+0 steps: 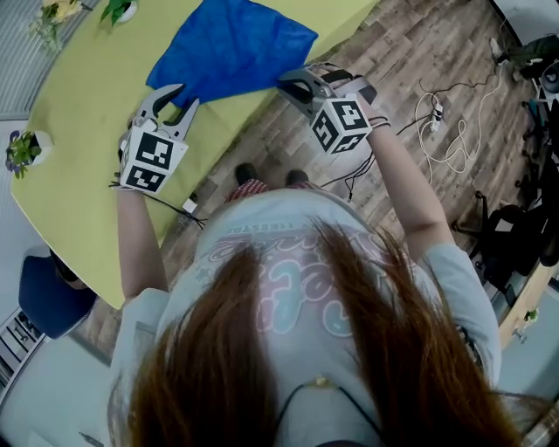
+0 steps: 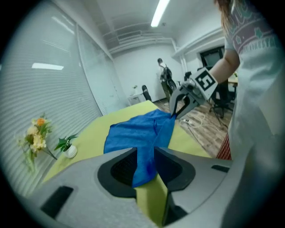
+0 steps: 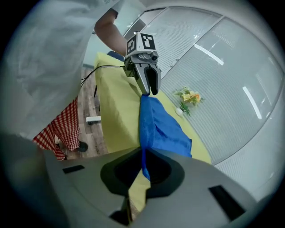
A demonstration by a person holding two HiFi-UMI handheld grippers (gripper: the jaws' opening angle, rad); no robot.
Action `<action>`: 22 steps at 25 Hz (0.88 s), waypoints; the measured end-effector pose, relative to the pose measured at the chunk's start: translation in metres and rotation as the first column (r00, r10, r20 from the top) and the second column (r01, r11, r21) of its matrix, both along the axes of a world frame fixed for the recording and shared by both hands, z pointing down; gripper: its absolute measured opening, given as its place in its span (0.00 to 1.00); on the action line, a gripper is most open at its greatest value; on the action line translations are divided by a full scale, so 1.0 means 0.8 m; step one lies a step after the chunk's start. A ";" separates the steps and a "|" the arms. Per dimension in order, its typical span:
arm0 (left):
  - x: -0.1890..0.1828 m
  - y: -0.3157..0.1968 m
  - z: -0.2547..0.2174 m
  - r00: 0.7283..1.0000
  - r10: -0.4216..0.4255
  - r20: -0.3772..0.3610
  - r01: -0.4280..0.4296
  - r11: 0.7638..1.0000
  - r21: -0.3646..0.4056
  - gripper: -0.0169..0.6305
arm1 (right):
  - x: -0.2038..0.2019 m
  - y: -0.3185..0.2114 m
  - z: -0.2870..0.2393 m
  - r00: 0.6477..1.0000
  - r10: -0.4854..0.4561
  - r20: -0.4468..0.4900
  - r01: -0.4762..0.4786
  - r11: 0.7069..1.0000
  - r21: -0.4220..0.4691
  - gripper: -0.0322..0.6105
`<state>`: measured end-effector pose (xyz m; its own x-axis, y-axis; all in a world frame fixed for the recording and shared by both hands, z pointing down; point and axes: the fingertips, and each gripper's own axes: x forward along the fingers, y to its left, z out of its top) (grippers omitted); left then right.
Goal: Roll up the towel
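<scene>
A blue towel (image 1: 231,48) lies spread on the yellow table (image 1: 87,131), its near edge at the table's front edge. My left gripper (image 1: 179,98) is shut on the towel's near left corner; in the left gripper view the blue cloth (image 2: 133,133) fills the gap between the jaws (image 2: 146,153). My right gripper (image 1: 293,83) is shut on the near right corner, a thin fold of towel (image 3: 160,127) running between its jaws (image 3: 143,156). Each gripper shows in the other's view, the right gripper (image 2: 174,113) and the left gripper (image 3: 147,91) both pinching the towel's edge slightly above the table.
A vase of flowers (image 1: 52,17) and a small potted plant (image 1: 22,150) stand on the table's far and left parts. A blue chair (image 1: 48,297) is left of the person. Cables (image 1: 445,122) lie on the wooden floor at the right.
</scene>
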<state>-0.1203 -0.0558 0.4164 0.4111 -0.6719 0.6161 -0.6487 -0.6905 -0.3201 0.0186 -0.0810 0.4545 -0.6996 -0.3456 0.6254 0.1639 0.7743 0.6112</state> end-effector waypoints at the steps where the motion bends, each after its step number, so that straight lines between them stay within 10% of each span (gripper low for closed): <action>1: 0.004 0.004 -0.015 0.996 -0.019 -0.089 0.021 0.999 0.024 0.17 | 0.000 0.000 -0.002 1.000 0.002 0.009 -0.002 1.000 -0.008 0.09; 3: 0.015 0.010 -0.055 0.933 -0.064 -0.354 0.096 0.992 0.076 0.17 | -0.001 -0.002 -0.006 1.000 0.008 0.026 -0.007 1.000 -0.018 0.09; 7: 0.013 0.011 -0.141 0.543 -0.085 -0.835 0.309 0.945 0.105 0.14 | -0.001 -0.002 -0.012 0.998 0.020 0.066 -0.017 0.999 -0.045 0.09; 9: 0.010 0.007 -0.162 0.466 -0.065 -0.882 0.380 0.915 0.133 0.10 | -0.002 -0.002 -0.014 0.996 0.024 0.082 -0.019 0.998 -0.059 0.09; 13: 0.002 -0.008 -0.166 0.551 -0.128 -0.825 0.473 0.862 0.182 0.07 | -0.005 -0.003 -0.019 0.991 0.053 0.127 -0.040 0.994 -0.099 0.09; 16: -0.011 -0.009 -0.160 0.464 -0.133 -0.876 0.471 0.874 0.117 0.07 | -0.006 -0.005 -0.021 0.987 0.065 0.147 -0.048 0.992 -0.116 0.09; 17: -0.010 -0.007 -0.156 0.487 -0.123 -0.865 0.441 0.889 0.122 0.07 | -0.006 -0.005 -0.021 0.986 0.066 0.151 -0.048 0.992 -0.118 0.09; 19: 0.003 -0.002 -0.135 0.644 -0.112 -0.756 0.338 0.929 0.151 0.45 | -0.005 -0.005 -0.023 0.985 0.068 0.157 -0.048 0.991 -0.123 0.09; 22: 0.016 0.009 -0.094 0.874 -0.093 -0.478 0.204 0.961 0.186 0.46 | -0.005 -0.008 -0.023 0.984 0.073 0.163 -0.052 0.991 -0.125 0.09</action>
<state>-0.1079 -0.0483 0.3409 0.4941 -0.8443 0.2073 -0.8491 -0.5198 -0.0935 0.0144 -0.0872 0.4358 -0.7769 -0.3214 0.5414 0.0164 0.8493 0.5277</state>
